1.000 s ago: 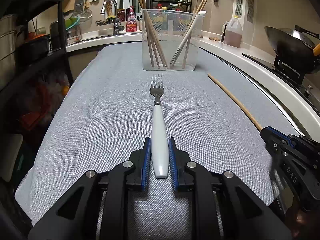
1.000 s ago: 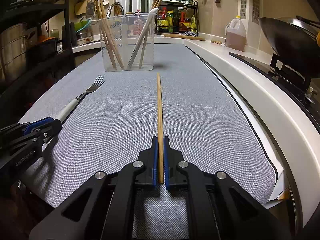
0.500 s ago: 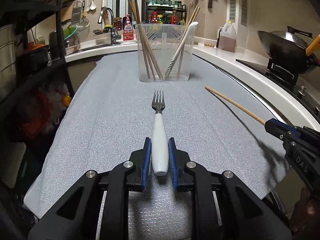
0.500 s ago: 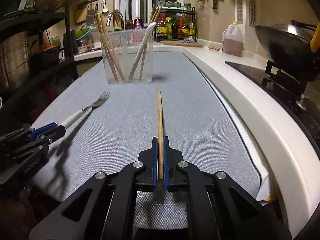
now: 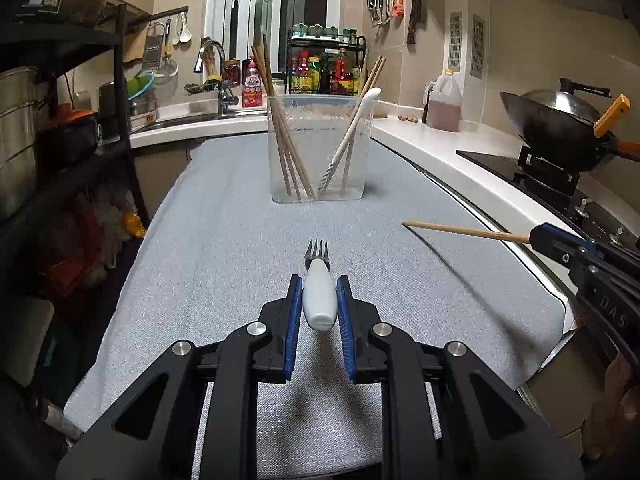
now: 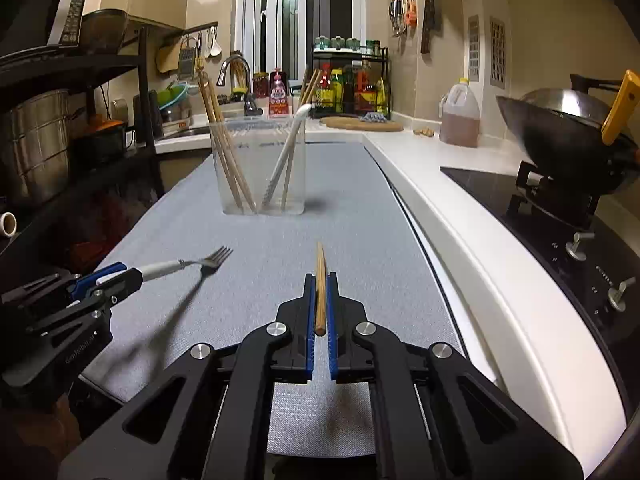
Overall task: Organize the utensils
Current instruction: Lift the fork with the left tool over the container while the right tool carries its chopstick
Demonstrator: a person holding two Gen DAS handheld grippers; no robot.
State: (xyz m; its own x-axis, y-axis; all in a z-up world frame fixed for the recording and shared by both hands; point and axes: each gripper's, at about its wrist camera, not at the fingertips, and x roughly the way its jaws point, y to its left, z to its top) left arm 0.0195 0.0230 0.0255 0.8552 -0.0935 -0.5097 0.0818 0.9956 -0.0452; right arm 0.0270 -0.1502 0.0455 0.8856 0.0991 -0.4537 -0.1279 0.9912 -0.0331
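Left gripper (image 5: 319, 300) pinches fork (image 5: 319, 280) by white handle, tines pointing forward toward clear container (image 5: 320, 148). Right gripper (image 6: 321, 304) pinches chopstick (image 6: 320, 280), lengthwise forward. Both above gray surface (image 5: 224, 240).

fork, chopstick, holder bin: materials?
Fork: dull grey metal tines, smooth white handle, plastic or ceramic, can't tell.
Chopstick: matte tan, looks like bamboo or wood.
Holder bin: clear, slightly cloudy plastic; its contents show through.
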